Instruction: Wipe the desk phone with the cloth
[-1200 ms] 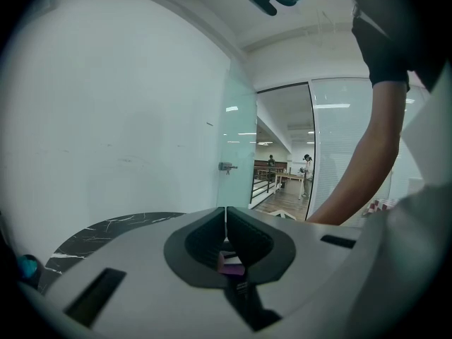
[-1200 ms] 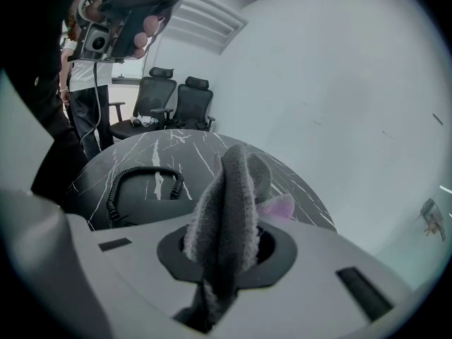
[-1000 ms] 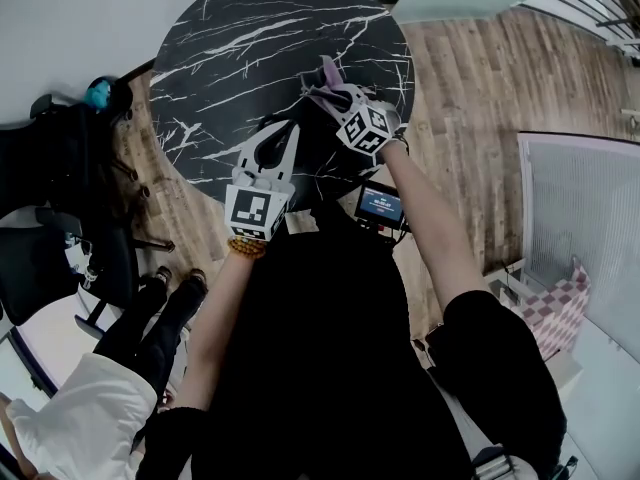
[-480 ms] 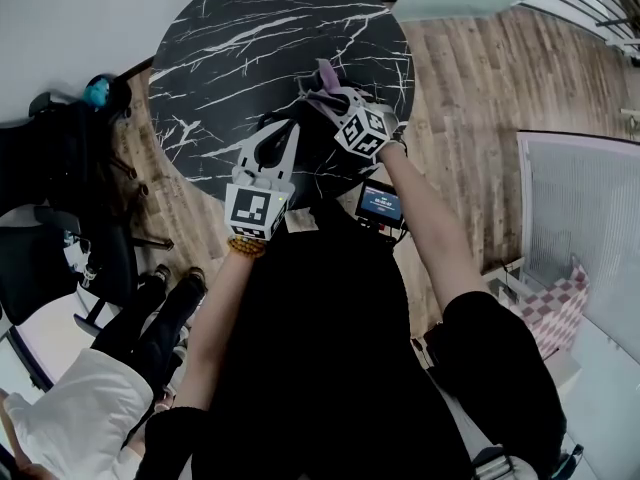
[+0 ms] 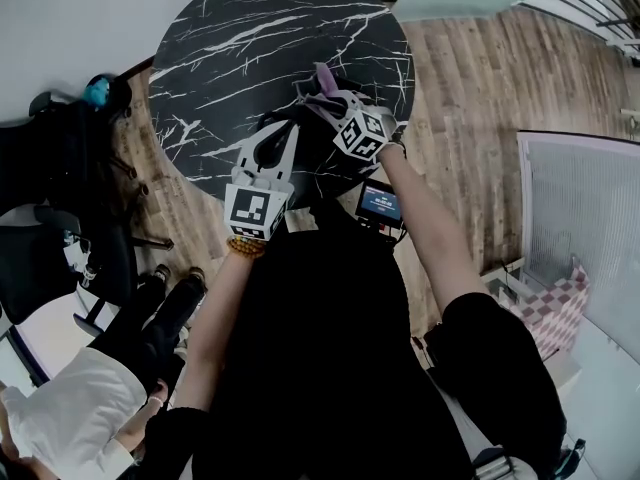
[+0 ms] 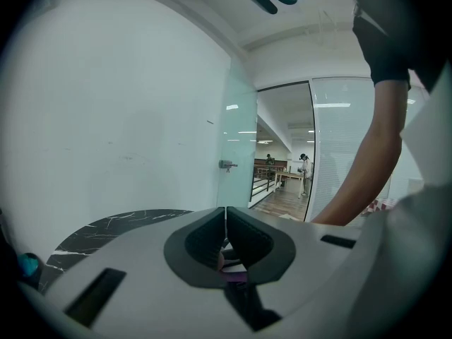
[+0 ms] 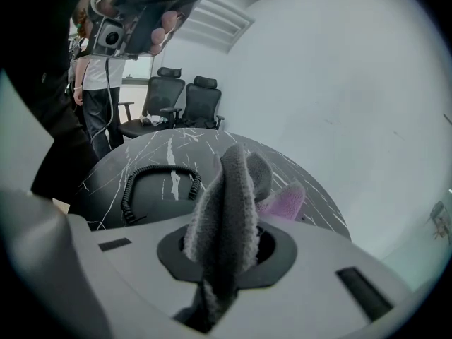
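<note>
Mid-wipe I'd guess, hard to say how much is done

Right tongs (image 5: 322, 100) are clamped on the grey-purple cloth (image 7: 229, 189), over the desk phone (image 7: 141, 203) at the tabletop's (image 5: 230, 28) near edge. Left tongs (image 5: 283, 131) are pinched together with nothing in them.

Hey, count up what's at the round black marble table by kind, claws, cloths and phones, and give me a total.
Handheld claws: 2, left claw and right claw
Fuzzy grey-and-purple cloth: 1, clamped in the right claw
Black desk phone with coiled cord: 1
Total: 4
</note>
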A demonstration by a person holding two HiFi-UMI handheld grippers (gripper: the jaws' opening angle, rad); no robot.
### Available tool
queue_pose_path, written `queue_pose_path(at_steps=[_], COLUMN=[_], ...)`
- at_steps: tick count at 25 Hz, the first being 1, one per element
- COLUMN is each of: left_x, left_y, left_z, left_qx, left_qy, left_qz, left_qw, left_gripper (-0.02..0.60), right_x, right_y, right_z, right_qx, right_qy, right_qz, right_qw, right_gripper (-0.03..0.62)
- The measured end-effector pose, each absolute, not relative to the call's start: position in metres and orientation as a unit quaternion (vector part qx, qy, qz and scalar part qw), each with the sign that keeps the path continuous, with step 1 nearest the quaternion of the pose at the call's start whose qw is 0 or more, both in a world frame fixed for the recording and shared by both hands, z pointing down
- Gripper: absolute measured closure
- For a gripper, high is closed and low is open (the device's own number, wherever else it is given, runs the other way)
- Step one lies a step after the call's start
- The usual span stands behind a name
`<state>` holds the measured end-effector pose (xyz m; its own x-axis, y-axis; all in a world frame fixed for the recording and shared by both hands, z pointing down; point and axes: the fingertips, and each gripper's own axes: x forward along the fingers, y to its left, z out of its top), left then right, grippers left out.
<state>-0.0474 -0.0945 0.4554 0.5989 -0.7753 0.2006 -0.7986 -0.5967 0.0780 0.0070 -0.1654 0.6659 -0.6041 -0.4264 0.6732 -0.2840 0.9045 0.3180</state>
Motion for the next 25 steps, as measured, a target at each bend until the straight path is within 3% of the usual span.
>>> queue_pose_path(at_steps=[25], left_x=[-0.052], left_y=[-0.085], left_z=[0.46], left_qx=[0.888], left_qy=[-0.446], left_qz=[0.074], left_qw=[0.087], left_gripper=[0.565], right_x=[-0.009], right_y=[-0.127], right_z=[0.686], right_qx=[0.158], right_qy=[-0.896], right_qz=[-0.074], right_qw=[0.408], right_gripper=[0.531])
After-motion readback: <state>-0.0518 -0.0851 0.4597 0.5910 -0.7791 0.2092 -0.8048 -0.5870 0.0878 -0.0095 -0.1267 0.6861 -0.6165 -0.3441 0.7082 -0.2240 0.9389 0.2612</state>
